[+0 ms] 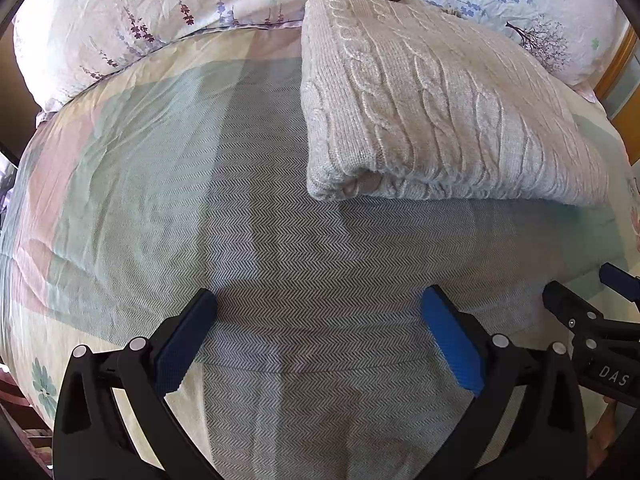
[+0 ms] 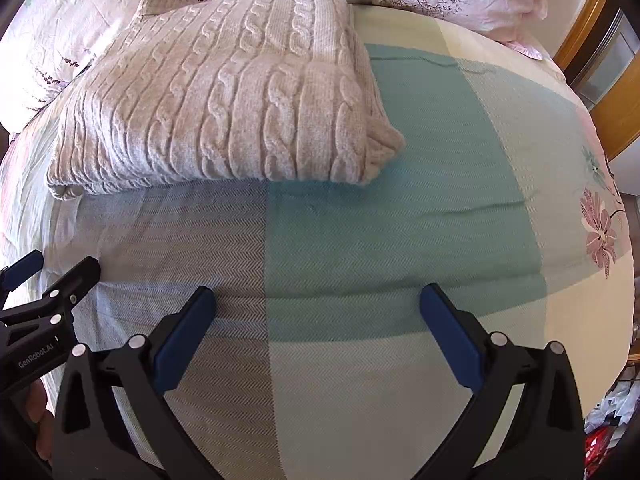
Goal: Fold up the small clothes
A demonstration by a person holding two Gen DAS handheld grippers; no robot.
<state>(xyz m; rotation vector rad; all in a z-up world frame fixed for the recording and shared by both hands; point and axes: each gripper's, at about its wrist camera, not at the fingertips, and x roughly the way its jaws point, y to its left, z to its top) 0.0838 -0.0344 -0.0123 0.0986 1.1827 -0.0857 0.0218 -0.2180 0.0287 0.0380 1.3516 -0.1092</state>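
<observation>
Across the bed (image 1: 120,184) we note a folded knit sweater (image 1: 440,112), soft and bulky, best gripped at its corners; both grippers' fingers (image 1: 188,336) spread, empty.

Bright daylight, sharp, strong fisheye edge distortion

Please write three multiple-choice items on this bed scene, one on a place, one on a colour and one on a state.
1. Where does the folded sweater lie?
A. on the floor
B. on the bedspread, ahead of both grippers
C. in the right gripper

2. What colour are the pads on the jaws?
A. blue
B. red
C. yellow

3. How do the left gripper and the right gripper stand?
A. both shut on cloth
B. one open, one shut
C. both open and empty

Key: 1 B, it rests on the cover beyond the jaws; 2 A, blue strips line each finger; 3 C, each pair of jaws is spread with nothing between.
</observation>
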